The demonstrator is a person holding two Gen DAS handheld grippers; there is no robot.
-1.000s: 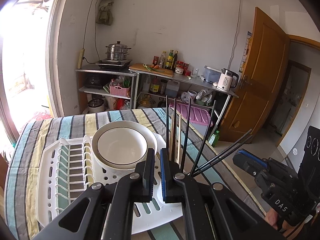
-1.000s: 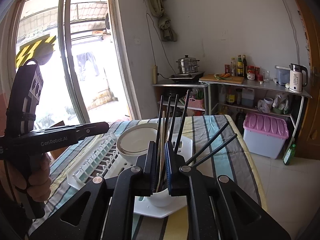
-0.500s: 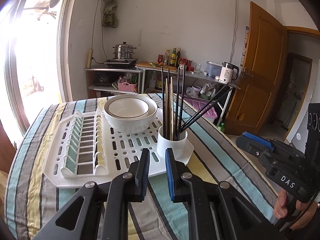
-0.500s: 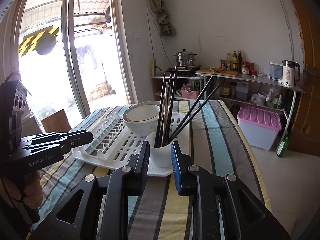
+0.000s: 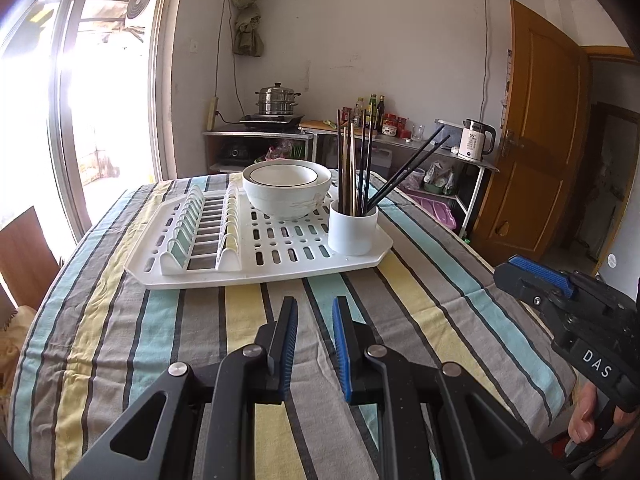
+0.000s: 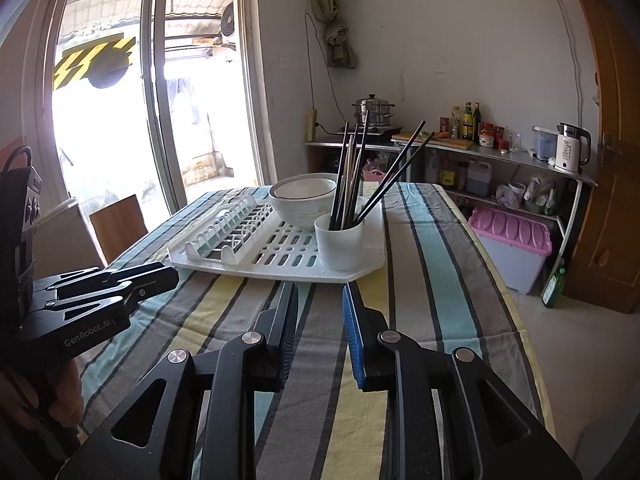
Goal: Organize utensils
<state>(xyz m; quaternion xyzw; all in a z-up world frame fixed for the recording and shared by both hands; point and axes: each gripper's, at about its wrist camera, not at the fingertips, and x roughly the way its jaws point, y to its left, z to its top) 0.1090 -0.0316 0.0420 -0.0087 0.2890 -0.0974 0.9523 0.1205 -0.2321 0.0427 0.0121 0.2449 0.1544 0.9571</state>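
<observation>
Several chopsticks [image 5: 352, 168] [image 6: 352, 176], black and wooden, stand in a white cup [image 5: 353, 229] [image 6: 340, 242] at the right front corner of a white dish rack [image 5: 280, 252] [image 6: 280, 258]. Stacked white bowls [image 5: 286, 187] [image 6: 304, 196] sit behind the cup on the rack. My left gripper [image 5: 314, 316] hangs open over the striped tablecloth, well short of the rack, nothing between its fingers. My right gripper [image 6: 320, 304] is likewise open and empty, back from the cup. Each gripper also shows at the edge of the other's view, the right gripper [image 5: 532, 276] and the left gripper [image 6: 132, 284].
The striped cloth covers the table [image 5: 440, 280], whose right edge drops to the floor. Behind stand metal shelves with a steamer pot [image 5: 278, 101], bottles [image 5: 372, 110] and a kettle [image 5: 476, 140]. A pink bin [image 6: 512, 240] sits on the floor, a wooden chair [image 6: 116, 224] at the left.
Both grippers have opened and pulled back from the cup of chopsticks toward the near side of the table. The chopsticks stay standing in the cup.
</observation>
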